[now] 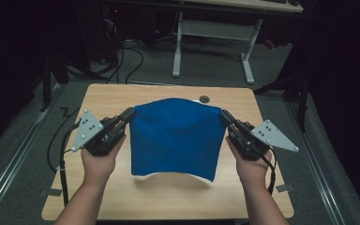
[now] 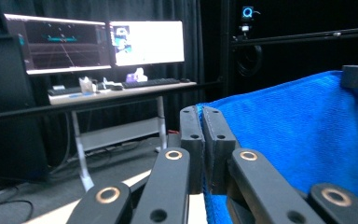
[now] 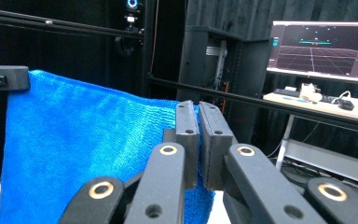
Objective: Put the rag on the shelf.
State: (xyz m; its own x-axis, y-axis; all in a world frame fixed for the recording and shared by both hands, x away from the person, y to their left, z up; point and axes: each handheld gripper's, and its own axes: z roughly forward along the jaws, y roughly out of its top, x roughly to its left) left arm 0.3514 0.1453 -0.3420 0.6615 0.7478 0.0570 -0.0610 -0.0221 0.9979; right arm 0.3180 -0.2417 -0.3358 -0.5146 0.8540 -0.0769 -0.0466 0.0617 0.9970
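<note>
High view: left gripper (image 1: 130, 114) pinches the top left corner of the blue towel (image 1: 173, 138), right gripper (image 1: 224, 114) pinches the top right corner. Both jaw pairs are pressed together on fabric, no gap visible.

Left gripper view confirms it: the towel edge (image 2: 279, 135) runs straight out of the clamped jaws of the left gripper (image 2: 202, 112), off to that gripper's right, ending at the other gripper's tip at the far corner. Right gripper view mirrors this: the right gripper (image 3: 198, 106) is closed on the corner, with the cloth (image 3: 88, 140) stretching away to its left.

Key relation: the towel hangs between the two grippers, top edge taut-ish and spanning gripper to gripper, long axis across the table (image 1: 122, 96). Body of the cloth drops down and toward the person; lower hem curls just above or on the tabletop, white underside showing at the bottom edge. Can't tell if the hem touches the wood.

Both hands are equally placed, neither nearer. My read: the towel is lifted and spread, ready for laying flat or folding; the next move needs both grippers travelling together to keep the top edge level.

No containers on the table. Small dark round spot (image 1: 204, 99) beyond the towel, past the grippers.
</note>
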